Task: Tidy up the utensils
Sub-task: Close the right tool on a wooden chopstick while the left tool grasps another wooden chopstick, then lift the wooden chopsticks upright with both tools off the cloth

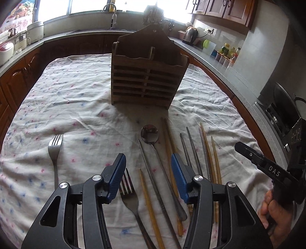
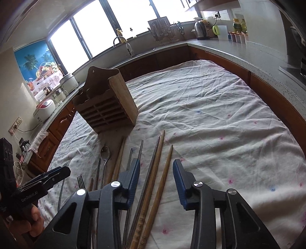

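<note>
A slatted wooden utensil holder stands upright on the floral cloth. In front of it lie a metal spoon, several wooden and metal chopsticks, one fork among them and a second fork apart at the left. My left gripper hovers over the spoon handle and a metal chopstick, jaws partly apart, gripping nothing. My right gripper hangs over two wooden chopsticks, jaws partly apart, pads touching nothing. Each gripper shows at the edge of the other's view.
The white floral cloth covers the table, crumpled in places. Dark cabinets and a grey counter ring it, with a faucet, a kettle, jars and rice cookers. A hand holds the right gripper.
</note>
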Motion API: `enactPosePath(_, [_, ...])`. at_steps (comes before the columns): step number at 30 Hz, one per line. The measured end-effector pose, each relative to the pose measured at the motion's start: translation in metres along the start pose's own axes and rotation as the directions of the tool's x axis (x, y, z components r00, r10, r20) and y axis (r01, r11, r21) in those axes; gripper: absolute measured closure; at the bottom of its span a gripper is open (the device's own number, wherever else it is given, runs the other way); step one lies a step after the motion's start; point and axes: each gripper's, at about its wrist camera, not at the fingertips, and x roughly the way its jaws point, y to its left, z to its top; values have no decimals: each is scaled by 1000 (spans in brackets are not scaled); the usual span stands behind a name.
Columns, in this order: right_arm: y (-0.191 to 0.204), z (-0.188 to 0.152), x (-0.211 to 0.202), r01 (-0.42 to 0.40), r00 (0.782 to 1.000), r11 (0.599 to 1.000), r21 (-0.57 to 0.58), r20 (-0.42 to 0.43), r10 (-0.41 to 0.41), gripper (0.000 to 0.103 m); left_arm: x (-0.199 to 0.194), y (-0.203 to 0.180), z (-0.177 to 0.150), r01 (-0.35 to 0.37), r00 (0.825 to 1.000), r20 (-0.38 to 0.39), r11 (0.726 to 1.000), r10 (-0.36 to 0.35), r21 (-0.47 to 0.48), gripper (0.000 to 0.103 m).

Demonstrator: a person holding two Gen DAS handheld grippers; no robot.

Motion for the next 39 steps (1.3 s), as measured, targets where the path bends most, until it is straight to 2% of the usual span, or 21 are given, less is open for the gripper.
enactPosePath(2, [-1, 5, 11, 0, 1000, 1000, 5, -19, 0, 78, 10, 1, 4, 2, 1000, -25, 1000, -2, -1, 63])
enactPosePath(8, [1, 20, 41, -14, 998, 1000, 12, -66, 15, 83, 34, 2, 16, 3, 997, -74, 1000, -2, 10, 67])
enactPosePath(15, [-2, 29, 72, -10, 992, 1000, 11, -128, 11, 90, 62, 2, 21, -17, 991, -133, 999, 21, 30, 81])
enactPosePath(23, [-10, 27, 94, 4, 982, 1000, 11, -190, -2, 94, 82, 3, 17, -33, 980, -194, 999, 41, 42, 87])
enactPosePath(32, [-5, 41, 108, 35, 978, 999, -26, -207, -39, 95, 85, -1, 21, -42, 979, -196, 997, 55, 68, 88])
enactPosePath(35, [-4, 44, 113, 41, 977, 999, -35, -210, -47, 95, 90, -8, 23, -61, 979, -187, 994, 76, 89, 96])
enactPosePath(39, [-2, 45, 116, 45, 977, 997, -63, -206, -57, 95, 89, -6, 23, -50, 983, -174, 996, 63, 77, 98])
